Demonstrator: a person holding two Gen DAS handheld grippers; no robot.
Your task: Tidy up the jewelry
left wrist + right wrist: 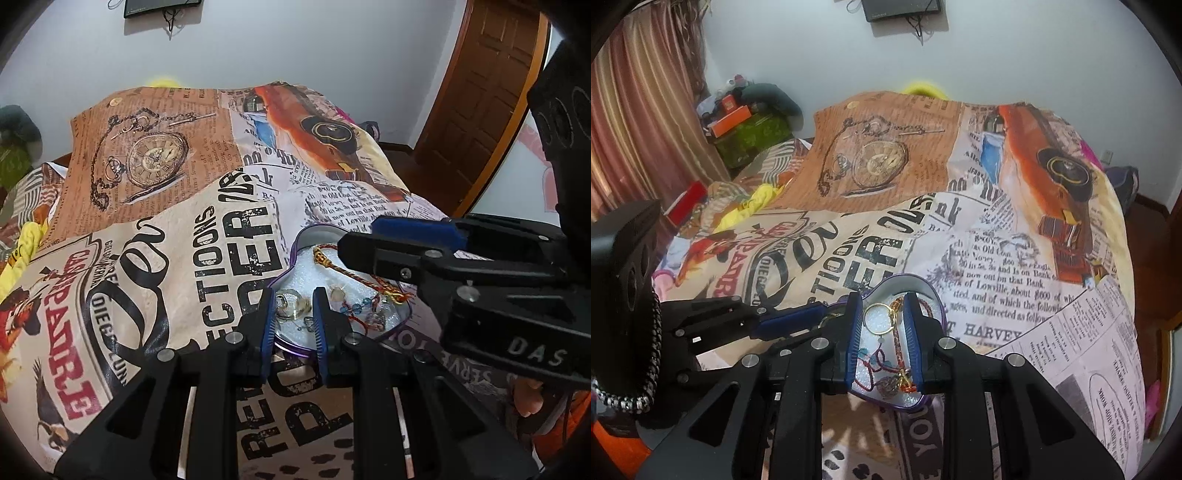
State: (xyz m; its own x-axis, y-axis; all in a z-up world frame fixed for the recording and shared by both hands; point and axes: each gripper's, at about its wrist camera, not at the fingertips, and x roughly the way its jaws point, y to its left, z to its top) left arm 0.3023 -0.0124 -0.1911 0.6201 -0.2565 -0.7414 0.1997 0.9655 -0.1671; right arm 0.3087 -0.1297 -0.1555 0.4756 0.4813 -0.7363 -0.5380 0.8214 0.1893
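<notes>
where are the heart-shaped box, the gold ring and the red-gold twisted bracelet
heart-shaped box (pixel 936 291): right wrist view, on its far rim.
gold ring (pixel 867 322): right wrist view, on the band's left side.
red-gold twisted bracelet (pixel 351 275): left wrist view, on the middle of the cord.

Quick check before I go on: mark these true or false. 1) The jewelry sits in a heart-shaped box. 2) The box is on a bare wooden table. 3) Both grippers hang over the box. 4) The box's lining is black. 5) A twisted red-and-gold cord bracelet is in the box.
1) True: the heart-shaped box holds the jewelry.
2) False: it rests on a newspaper-print cloth.
3) True: the left gripper and right gripper are both above it.
4) False: the lining is white.
5) True: the cord bracelet lies inside.
</notes>
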